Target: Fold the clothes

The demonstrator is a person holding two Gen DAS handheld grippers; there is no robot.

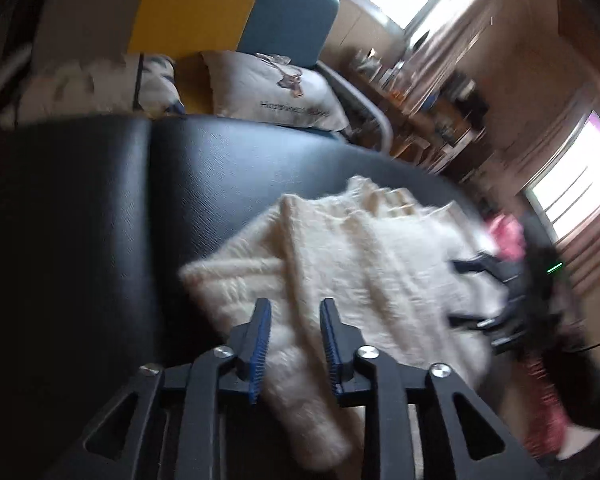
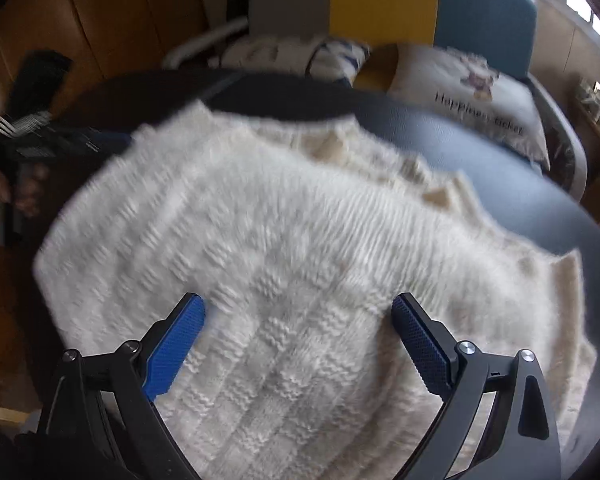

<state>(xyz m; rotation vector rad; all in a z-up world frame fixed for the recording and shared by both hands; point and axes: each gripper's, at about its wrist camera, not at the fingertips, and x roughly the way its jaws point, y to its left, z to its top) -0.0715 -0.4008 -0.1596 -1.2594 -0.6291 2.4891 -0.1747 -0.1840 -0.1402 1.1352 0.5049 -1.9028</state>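
Nearest in the left wrist view: left gripper (image 1: pixel 294 306), blue-padded fingers (image 1: pixel 262 332) parted by a narrow gap, nothing pinched; a strip of the cream knit sweater (image 1: pixel 340 264) visible through the gap, seemingly below the tips. Contact with the pads: cannot tell, owing to blur.

Nearest in the right wrist view: right gripper (image 2: pixel 298 306), fingers (image 2: pixel 426 346) spread wide, poised over the sweater's ribbed lower part, gripping nothing.

Just beyond both: sweater (image 2: pixel 284 240) lying partly folded on a black leather-like surface (image 1: pixel 100 208), one flap doubled over toward the left edge in the left wrist view, buttoned placket and collar edge along the far side. At the right of the left wrist view, the right gripper (image 1: pixel 466 294) again, black fingers apart at the sweater's edge, a pink-red sleeve (image 1: pixel 540 392) behind it.

At the left edge of the right wrist view: a hand (image 2: pixel 4 192) around a dark gripper body, blurred.

Farther back: a cream cushion (image 1: pixel 276 92) printed with "Happiness", a second patterned cushion (image 1: pixel 100 84) beside it, then a blue chair back (image 1: pixel 292 16) and a yellow panel (image 1: pixel 196 4). Farthest: bright windows (image 1: pixel 572 184) and cluttered wooden shelves (image 1: pixel 440 96), badly smeared.
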